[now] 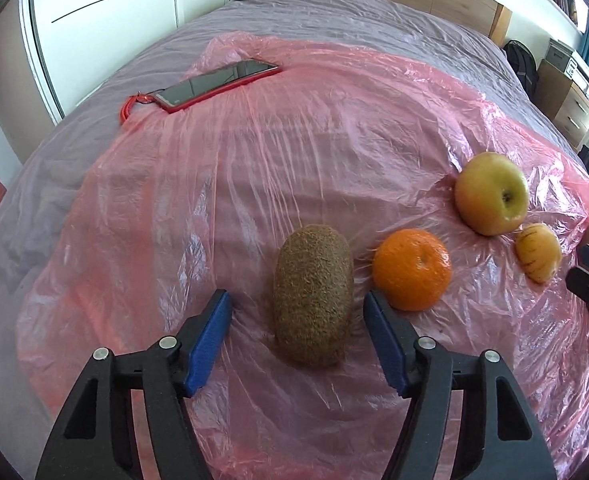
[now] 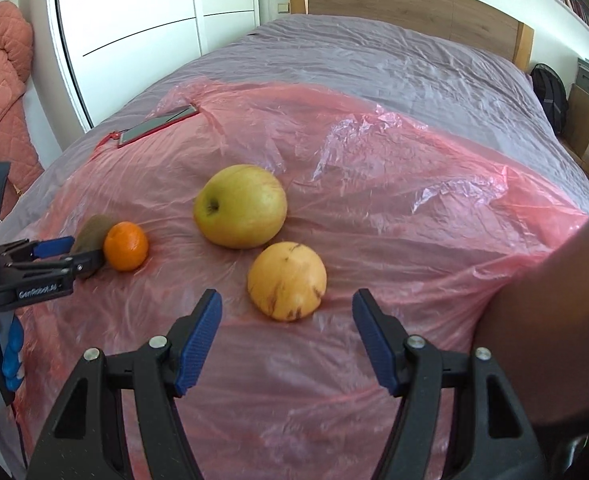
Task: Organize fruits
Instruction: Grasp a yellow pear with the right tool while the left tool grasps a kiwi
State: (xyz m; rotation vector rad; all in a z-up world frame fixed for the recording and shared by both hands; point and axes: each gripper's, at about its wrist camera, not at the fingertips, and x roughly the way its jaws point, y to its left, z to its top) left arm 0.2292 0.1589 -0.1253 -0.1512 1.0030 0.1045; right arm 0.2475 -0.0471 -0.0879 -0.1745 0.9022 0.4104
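A brown kiwi (image 1: 313,296) lies lengthwise on the pink plastic sheet (image 1: 294,160). My left gripper (image 1: 297,295) is open around it, with a gap on each side between the fruit and the blue pads. A mandarin (image 1: 412,270) sits just right of the kiwi, with a yellow-green apple (image 1: 492,194) beyond it. In the right wrist view a yellow-orange fruit with brown marks (image 2: 287,282) rests between the tips of my open right gripper (image 2: 287,294), untouched. The apple (image 2: 240,206), mandarin (image 2: 126,246), kiwi (image 2: 90,232) and left gripper (image 2: 79,254) show further left.
A phone in a red case (image 1: 218,84) lies at the sheet's far left edge. The sheet covers a bed with a grey cover (image 2: 374,64) and a wooden headboard (image 2: 394,0). A person's arm (image 2: 542,320) fills the right side.
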